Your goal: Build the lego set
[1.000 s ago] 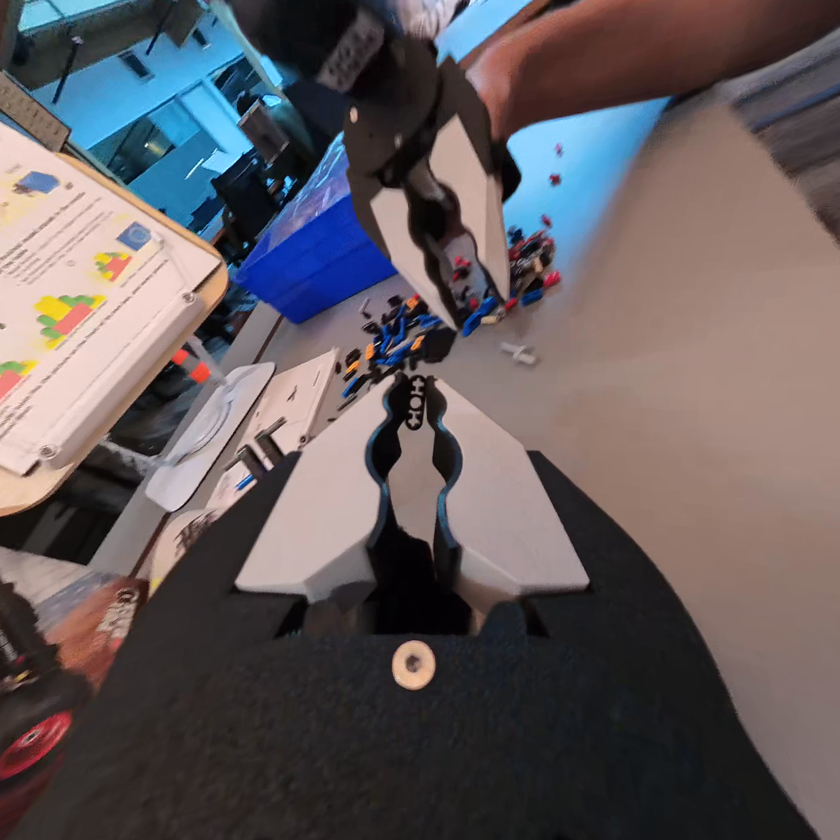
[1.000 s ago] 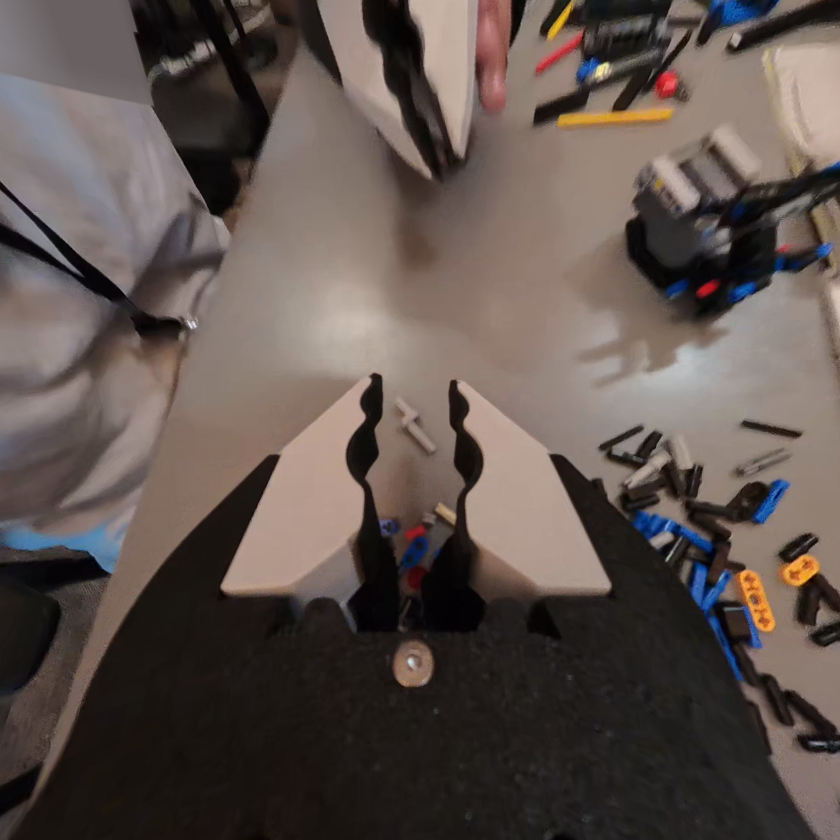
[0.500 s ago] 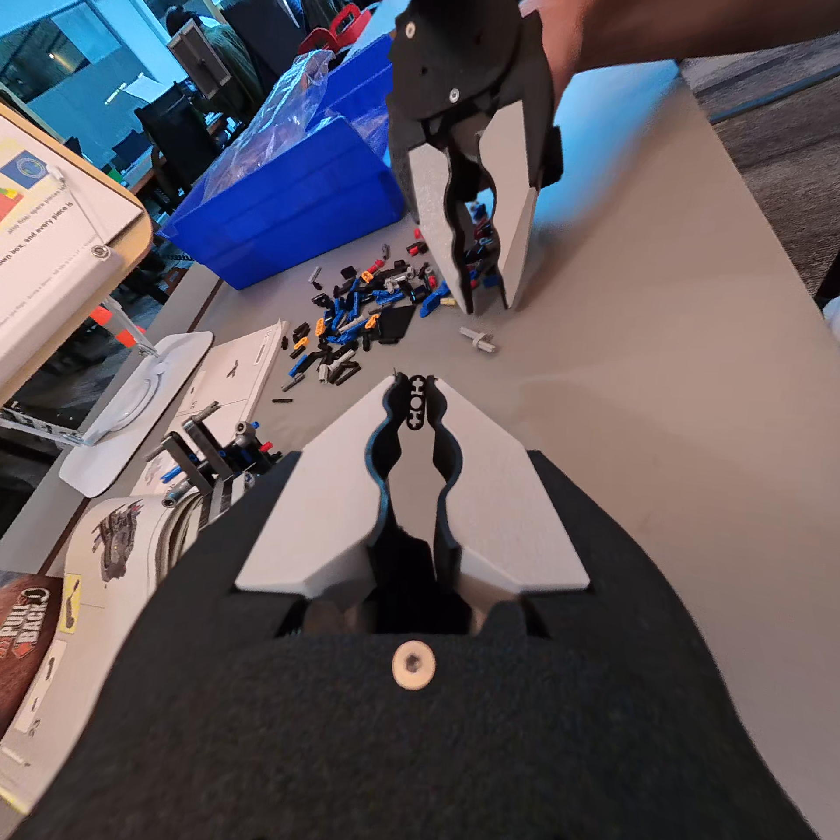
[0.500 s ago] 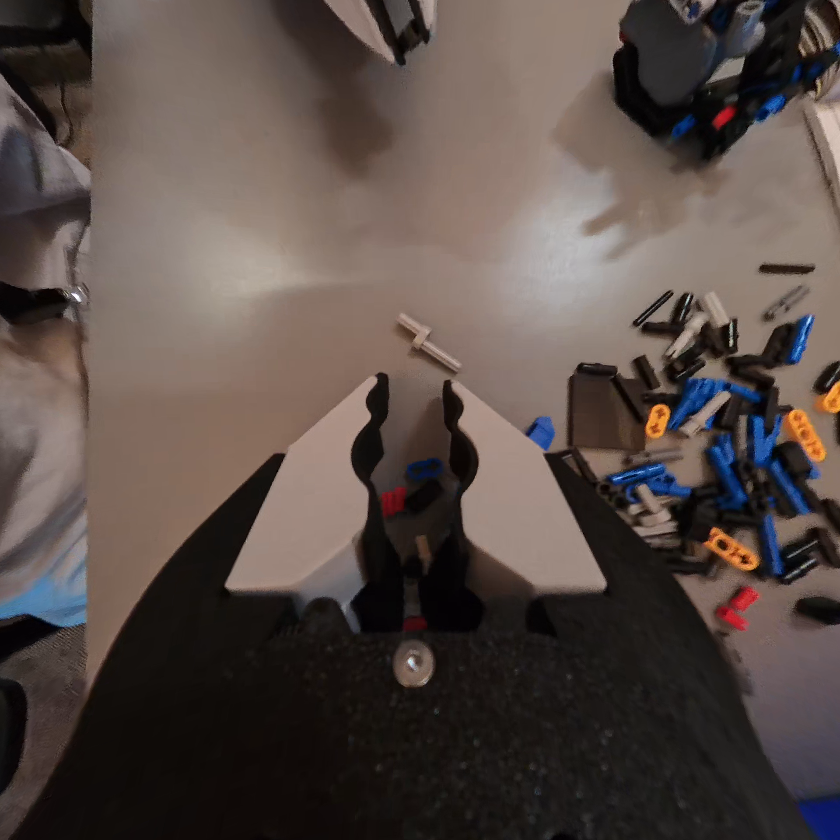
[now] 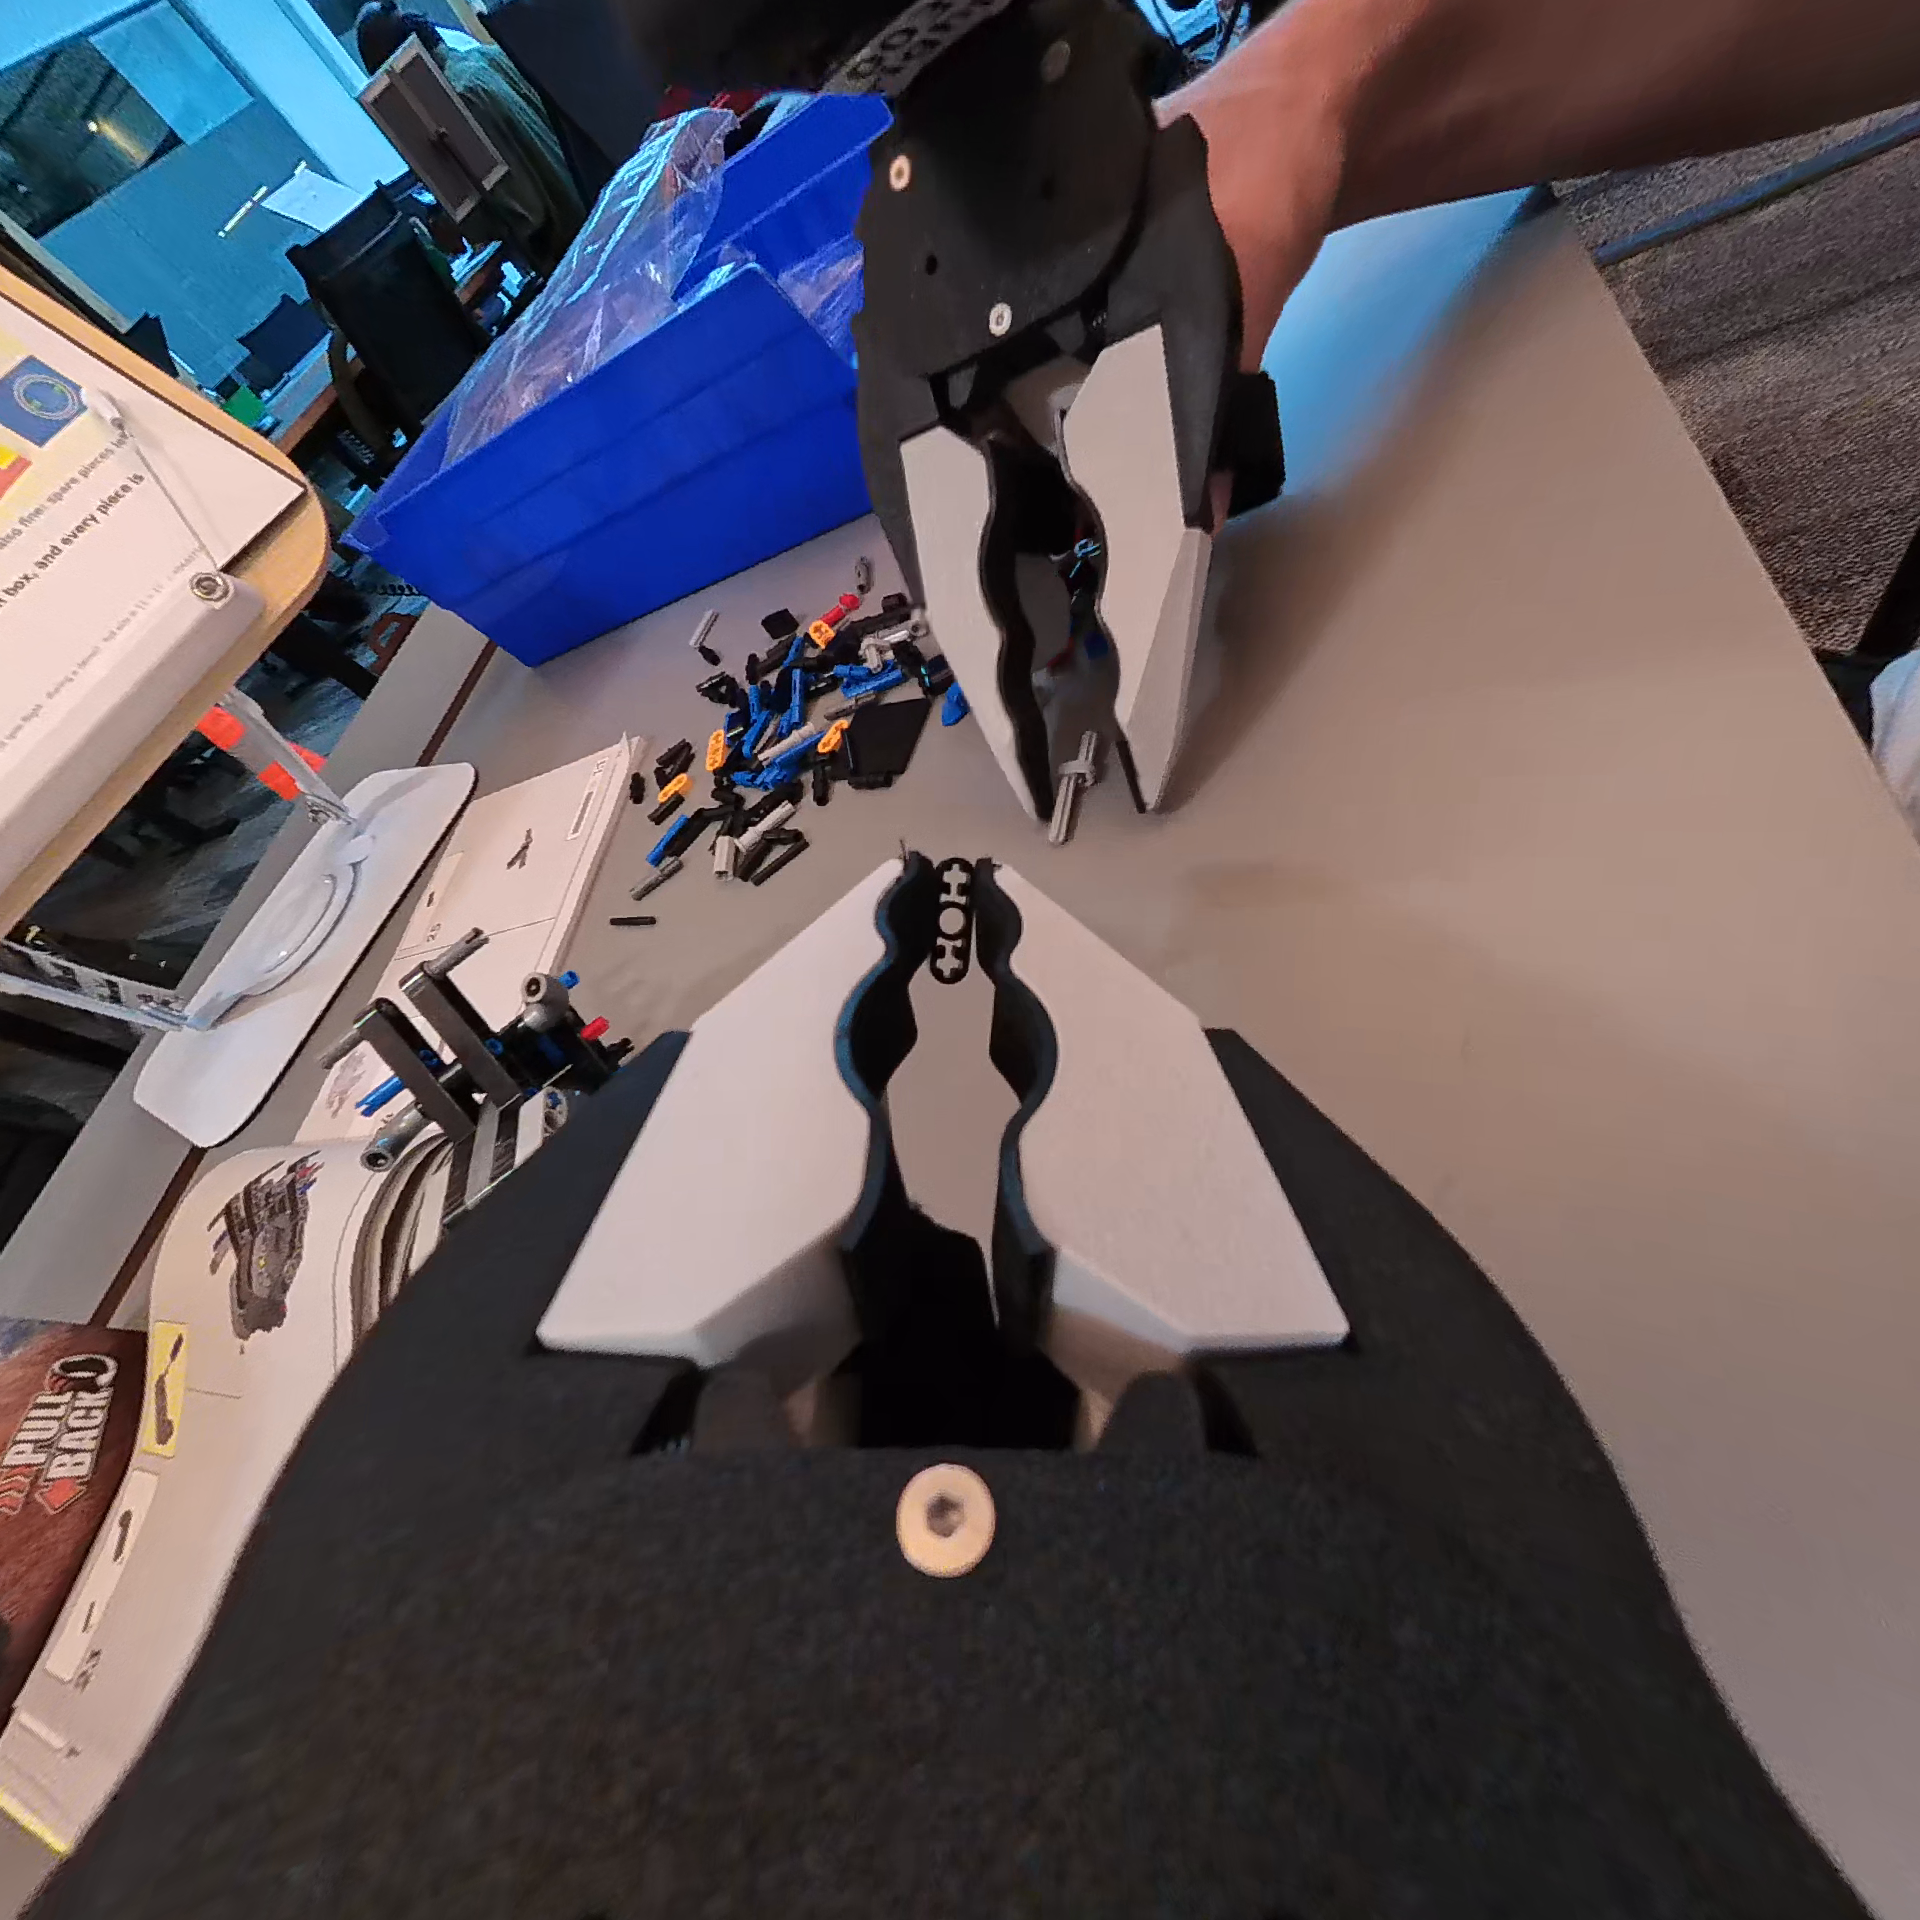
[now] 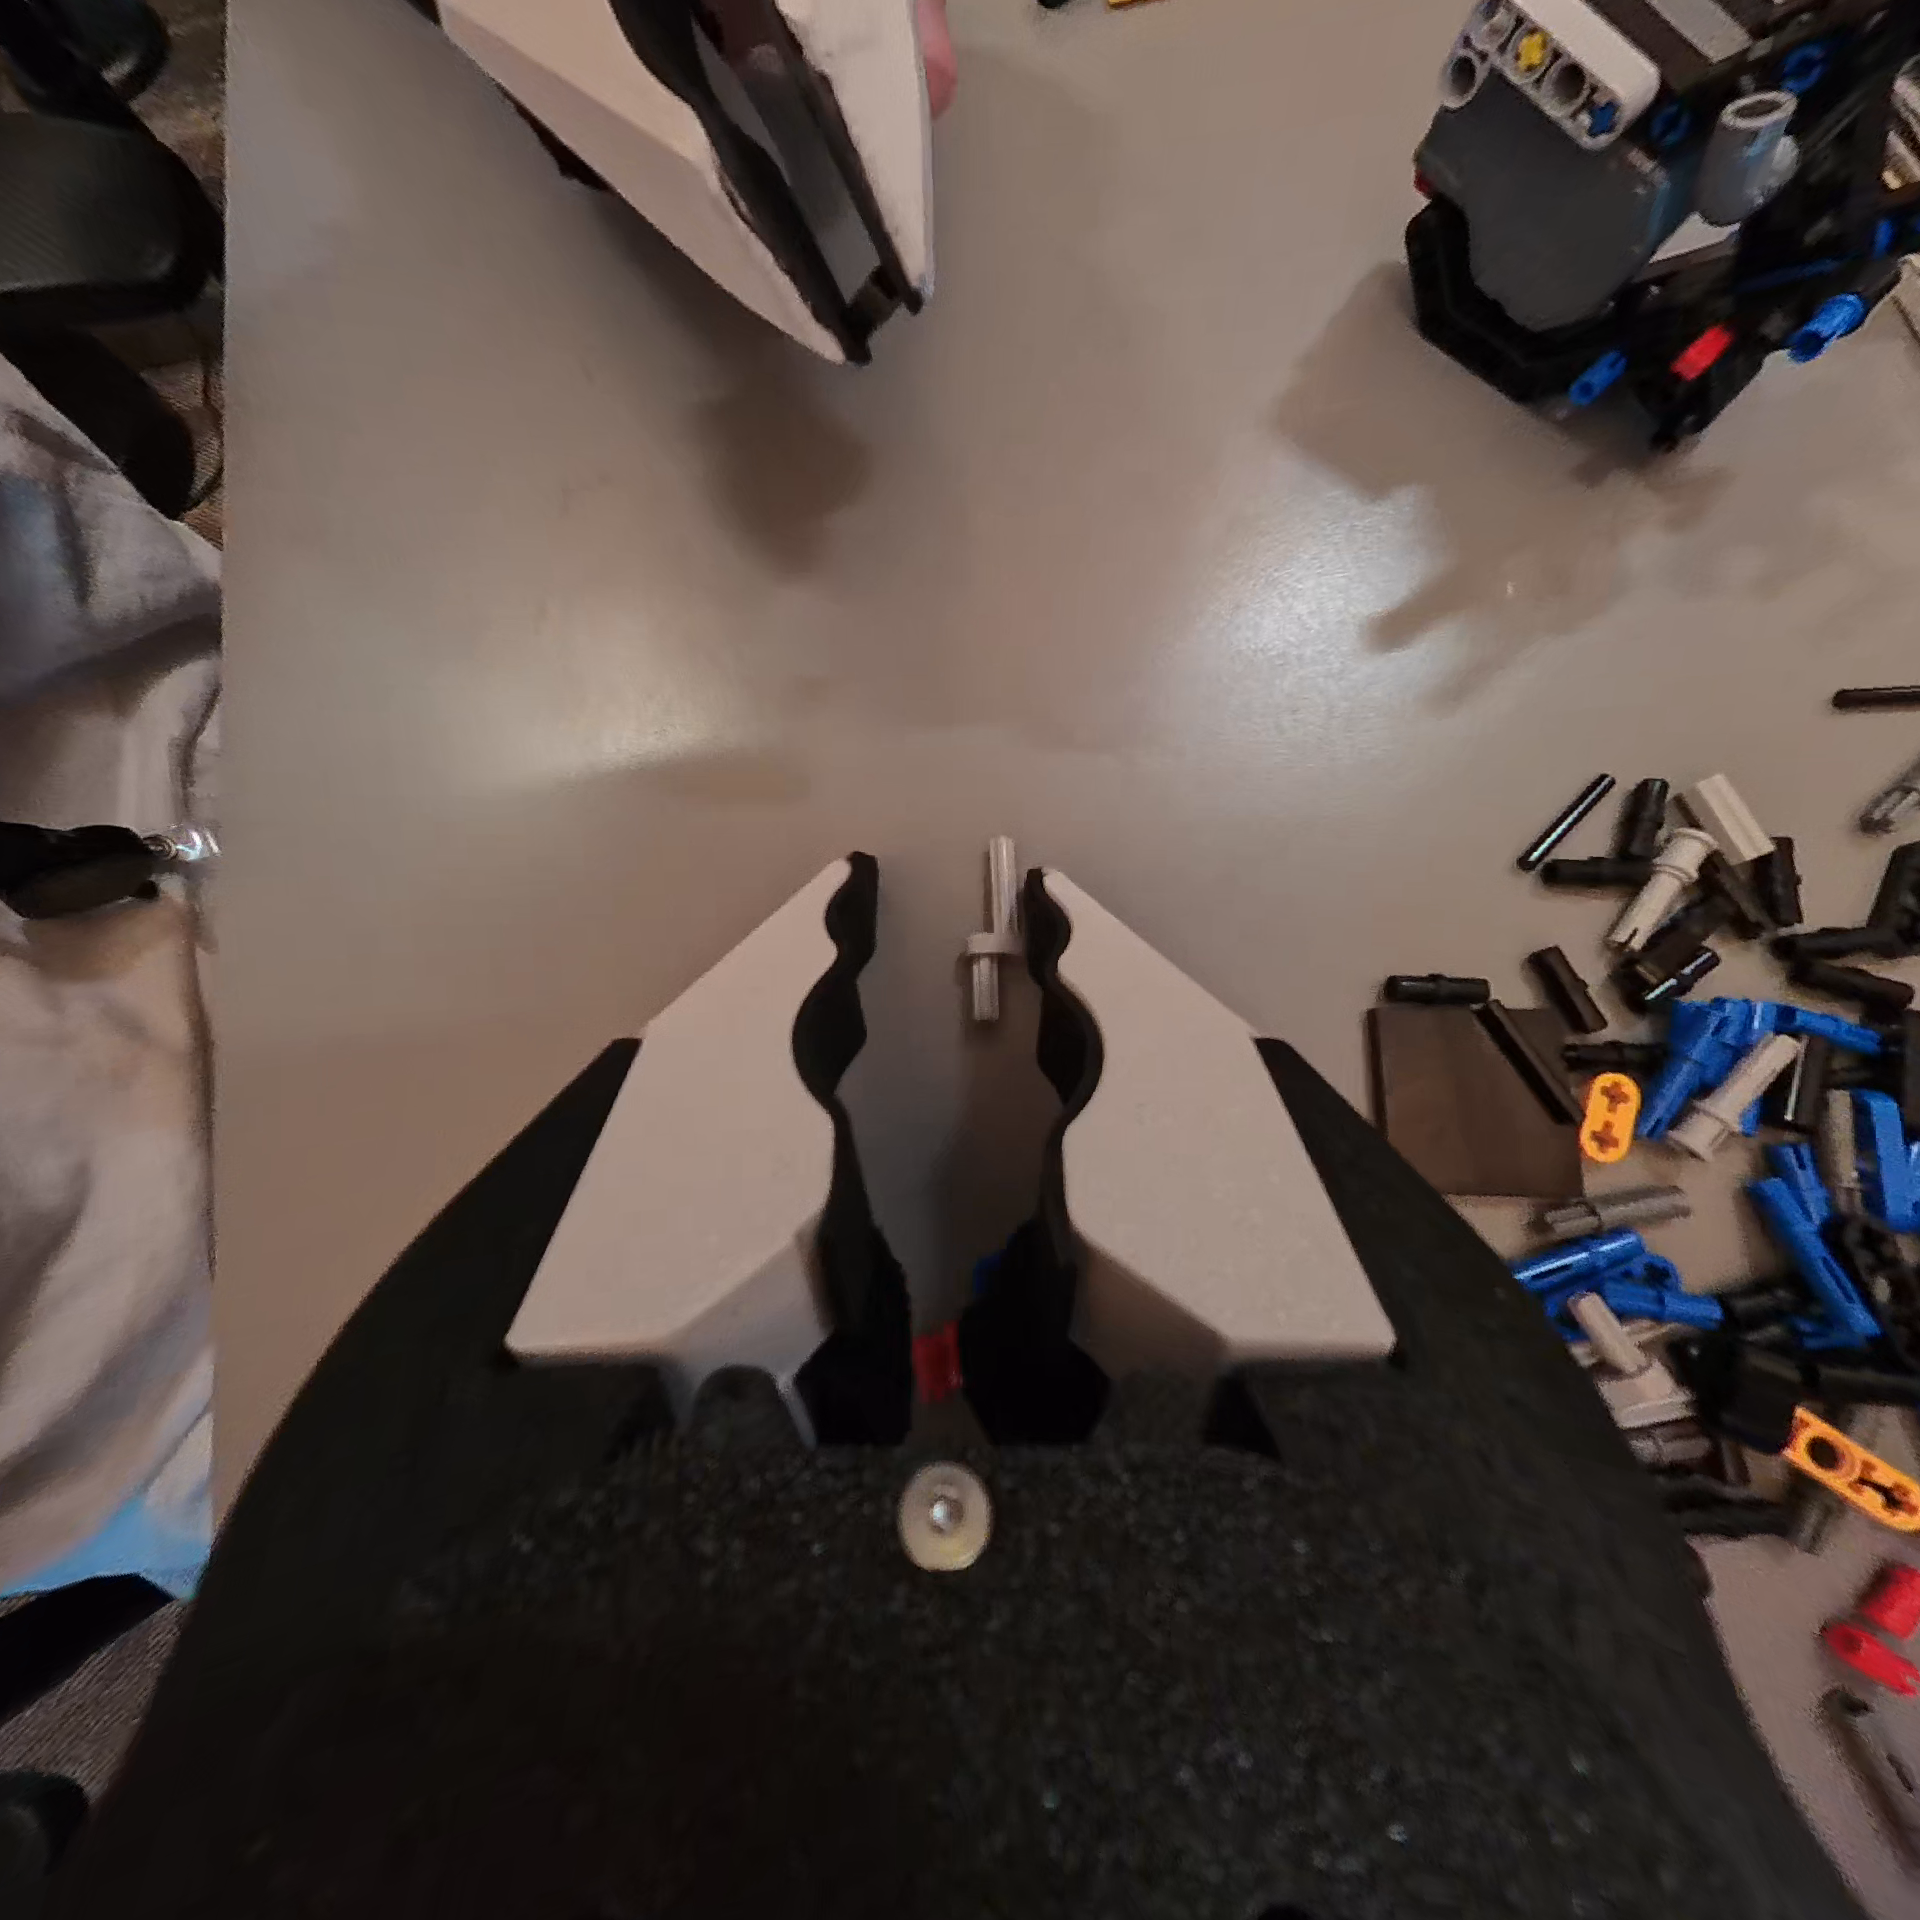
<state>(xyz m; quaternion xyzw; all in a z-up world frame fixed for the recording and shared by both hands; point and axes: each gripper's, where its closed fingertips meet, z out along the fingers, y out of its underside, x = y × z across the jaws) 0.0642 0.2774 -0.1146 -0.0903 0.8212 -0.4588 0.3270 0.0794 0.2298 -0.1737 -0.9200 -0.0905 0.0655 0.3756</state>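
My left gripper (image 5: 948,868) is shut on a small black beam (image 5: 951,920) and holds it above the grey table (image 5: 1455,935). It also shows at the top of the right wrist view (image 6: 868,322). My right gripper (image 6: 948,878) is open and low over the table. A light grey axle pin (image 6: 987,935) lies between its fingers, close against the right-hand finger (image 6: 1049,935). In the left wrist view the right gripper (image 5: 1086,800) points down with the pin (image 5: 1070,795) at its tips.
A pile of loose black, blue, orange and grey pieces (image 6: 1714,1091) lies right of my right gripper, also in the left wrist view (image 5: 790,727). A part-built model (image 6: 1662,208) stands far right. A blue bin (image 5: 644,468), instruction booklets (image 5: 520,873) and a sheet stand (image 5: 291,935) sit left. The gap from one gripper's tips to the other's is roughly 8 cm.
My right gripper has moved over to the grey axle pin and come down, so the pin now lies between its open fingers. My left gripper keeps hold of the black beam.
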